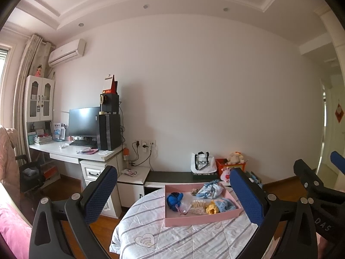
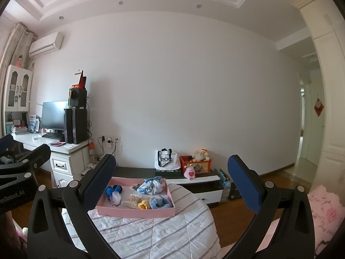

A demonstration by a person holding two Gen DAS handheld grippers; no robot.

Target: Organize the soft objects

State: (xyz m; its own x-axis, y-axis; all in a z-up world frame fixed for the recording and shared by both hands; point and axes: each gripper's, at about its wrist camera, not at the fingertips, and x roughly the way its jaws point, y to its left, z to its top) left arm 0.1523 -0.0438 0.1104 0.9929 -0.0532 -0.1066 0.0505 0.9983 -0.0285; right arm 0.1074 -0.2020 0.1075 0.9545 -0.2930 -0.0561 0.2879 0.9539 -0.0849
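A bedroom, taken in from left to right. Against the far wall at the left stands a white desk (image 1: 71,152) with a dark monitor (image 1: 84,122) and a black computer tower (image 1: 109,131), kept well clear of the work.

In the foreground the left gripper (image 1: 173,191) is held above the bed with its two blue-padded fingers (image 1: 100,193) spread wide and nothing between them. It points toward the tray, probably so that its camera frames the work.

In the middle, a pink tray (image 1: 200,218) sits flat on a bed covered by a striped white quilt (image 1: 172,237), likely put there for easy reach. All the soft things I can see lie inside it: a blue yarn-like bundle (image 1: 174,198) at the left, a small sheer pouch (image 1: 183,207) just beside it, a cream fringed piece (image 1: 198,206) in the centre front, a yellow knitted item (image 1: 212,209) touching a light blue fabric piece (image 1: 226,205) at the right, and a crumpled blue-and-white cloth (image 1: 210,190) at the back. They are loosely piled, which would fit either a jumble awaiting sorting or things already gathered.

To the right, the right gripper (image 2: 171,186) hangs just as wide apart and holds nothing.

Behind, a low bench (image 1: 172,176) carries a white tote bag (image 1: 202,163) and a red toy box (image 1: 230,165).
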